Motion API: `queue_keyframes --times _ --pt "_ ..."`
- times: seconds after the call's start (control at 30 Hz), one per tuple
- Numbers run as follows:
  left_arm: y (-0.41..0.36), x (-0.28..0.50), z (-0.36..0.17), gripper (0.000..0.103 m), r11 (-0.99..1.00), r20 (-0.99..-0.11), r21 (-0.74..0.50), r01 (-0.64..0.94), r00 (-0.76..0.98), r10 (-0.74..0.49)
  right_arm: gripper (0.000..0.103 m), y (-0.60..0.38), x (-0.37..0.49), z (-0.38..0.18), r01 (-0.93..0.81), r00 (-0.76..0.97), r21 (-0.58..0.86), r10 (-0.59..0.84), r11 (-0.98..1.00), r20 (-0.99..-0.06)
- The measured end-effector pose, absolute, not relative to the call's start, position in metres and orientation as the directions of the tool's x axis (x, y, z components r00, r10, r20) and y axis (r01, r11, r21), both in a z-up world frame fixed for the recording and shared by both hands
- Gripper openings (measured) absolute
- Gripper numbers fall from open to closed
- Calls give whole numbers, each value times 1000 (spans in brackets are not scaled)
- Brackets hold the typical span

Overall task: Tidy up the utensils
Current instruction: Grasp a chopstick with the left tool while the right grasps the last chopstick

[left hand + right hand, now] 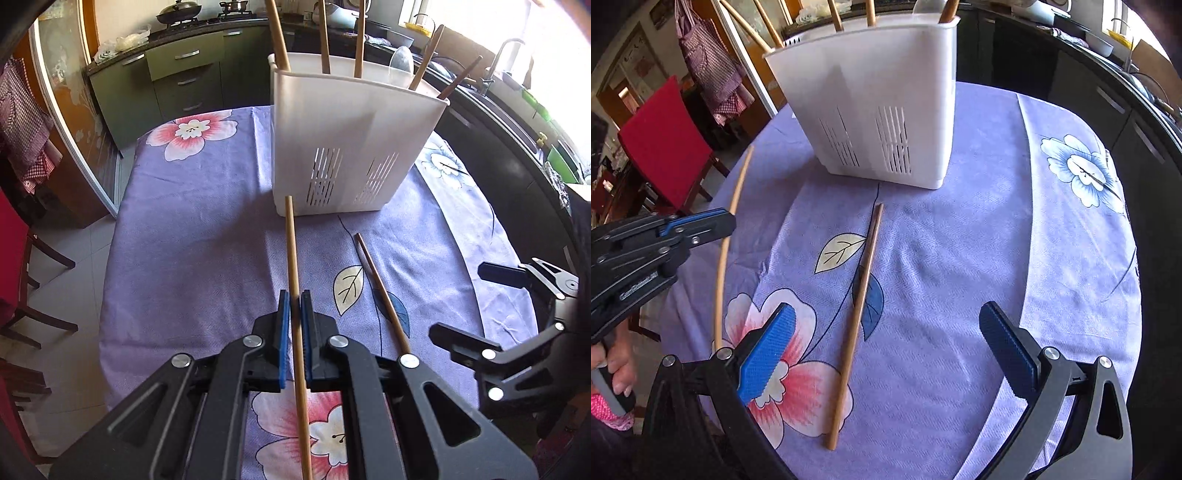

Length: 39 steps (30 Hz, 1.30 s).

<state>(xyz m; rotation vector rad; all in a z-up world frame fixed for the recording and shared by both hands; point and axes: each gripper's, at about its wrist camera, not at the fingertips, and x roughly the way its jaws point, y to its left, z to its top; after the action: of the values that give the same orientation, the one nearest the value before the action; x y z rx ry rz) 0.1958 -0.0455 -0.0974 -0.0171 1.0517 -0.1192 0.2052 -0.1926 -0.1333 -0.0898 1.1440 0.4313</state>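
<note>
Left tongs (294,301) grip unmarked chopstick (291,243).

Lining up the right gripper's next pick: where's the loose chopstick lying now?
In the right wrist view, the loose chopstick lies on the purple tablecloth, between the open right gripper and the white utensil holder.

A chopstick (856,321) lies on the tablecloth (960,277) near the utensil holder (871,110), sticks (768,26) standing in it.
</note>
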Motion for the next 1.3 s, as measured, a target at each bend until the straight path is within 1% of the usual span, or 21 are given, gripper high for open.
queue_keyframes --times 0.03,0.1,0.17,0.27,0.4,0.43,0.47,0.53,0.6,0.63,0.67,0.77,0.8,0.83,1.13,1.2,1.23,1.3 --pt "-43 194 -97 6 993 -864 -75 89 491 -109 98 -186 209 -136 -379 334 148 284 913 -899" --pt "-38 193 -99 6 993 -864 -83 87 489 -115 89 -178 216 -139 -370 323 145 274 918 -906" --pt "-34 191 -100 6 992 -864 -89 84 489 -119 69 -172 222 -143 -358 304 136 253 924 -918" --pt "-31 192 -102 6 991 -863 -97 90 489 -129 56 -166 229 -151 -351 264 159 261 923 -929" --pt "-31 191 -103 6 990 -860 -106 97 490 -140 46 -157 231 -154 -356 250 157 256 921 -934" --pt "-31 191 -103 6 989 -860 -108 99 490 -143 39 -155 231 -154 -353 250 156 254 922 -934" --pt "-32 191 -103 6 989 -859 -108 101 491 -144 36 -152 232 -155 -356 246 154 251 922 -936" --pt "-33 190 -103 6 989 -858 -105 106 493 -144 31 -146 233 -159 -360 233 146 240 921 -942" --pt "-34 189 -102 6 988 -858 -105 111 493 -147 31 -141 235 -163 -365 228 130 224 922 -948" --pt "-34 188 -102 6 988 -857 -103 113 494 -146 30 -139 236 -165 -362 230 121 215 924 -949" --pt "-34 188 -102 6 988 -857 -101 114 495 -145 26 -138 236 -166 -360 232 116 209 926 -950" --pt "-34 187 -101 6 988 -856 -100 115 497 -145 24 -137 240 -171 -352 240 99 192 931 -952" --pt "-34 186 -101 6 988 -856 -99 116 497 -144 22 -135 240 -172 -352 242 90 183 932 -953" --pt "-34 186 -101 6 988 -856 -99 118 496 -145 17 -135 241 -173 -349 240 87 179 933 -954" --pt "-37 186 -102 6 988 -859 -94 126 491 -145 17 -123 257 -187 -338 222 75 157 938 -962" --pt "-37 186 -101 6 987 -860 -93 127 490 -144 13 -121 258 -189 -339 227 60 144 939 -963" --pt "-36 186 -101 6 987 -860 -93 128 490 -144 8 -125 257 -189 -335 234 57 141 941 -962" --pt "-36 186 -101 6 987 -859 -96 127 491 -146 7 -124 259 -189 -330 244 63 150 942 -958"
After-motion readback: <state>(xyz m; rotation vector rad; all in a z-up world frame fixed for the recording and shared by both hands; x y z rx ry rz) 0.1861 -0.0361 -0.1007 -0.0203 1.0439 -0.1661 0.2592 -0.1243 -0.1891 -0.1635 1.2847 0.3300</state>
